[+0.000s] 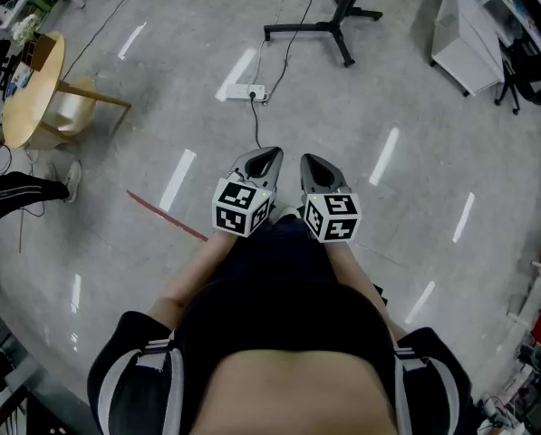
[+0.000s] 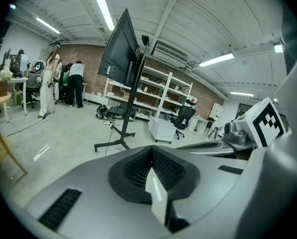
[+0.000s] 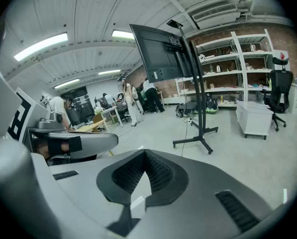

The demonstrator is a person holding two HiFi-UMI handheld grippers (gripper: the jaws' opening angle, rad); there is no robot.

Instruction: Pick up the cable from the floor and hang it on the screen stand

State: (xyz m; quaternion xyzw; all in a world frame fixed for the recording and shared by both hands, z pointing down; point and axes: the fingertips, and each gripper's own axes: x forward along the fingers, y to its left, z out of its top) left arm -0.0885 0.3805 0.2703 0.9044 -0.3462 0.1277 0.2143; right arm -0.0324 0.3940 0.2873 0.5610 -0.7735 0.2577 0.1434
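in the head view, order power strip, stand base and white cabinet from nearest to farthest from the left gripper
1. Power strip, on the floor just ahead of the left gripper.
2. Stand base, farther ahead, slightly right.
3. White cabinet, far right.

Grey concrete floor (image 1: 143, 134), glossy.
White power strip (image 1: 245, 91) upper centre, black cable (image 1: 256, 123) trailing down-frame from it; screen stand base (image 1: 324, 27) top centre; red strip (image 1: 166, 217) left.

A round wooden desk (image 1: 45, 66) stands off to one side with a pale chair (image 1: 71, 109) tucked under it, a thin red strip (image 1: 166, 216) lying near it, and, well apart from it across the room, a white cabinet (image 1: 465, 43) beside a black office chair (image 1: 526, 69).
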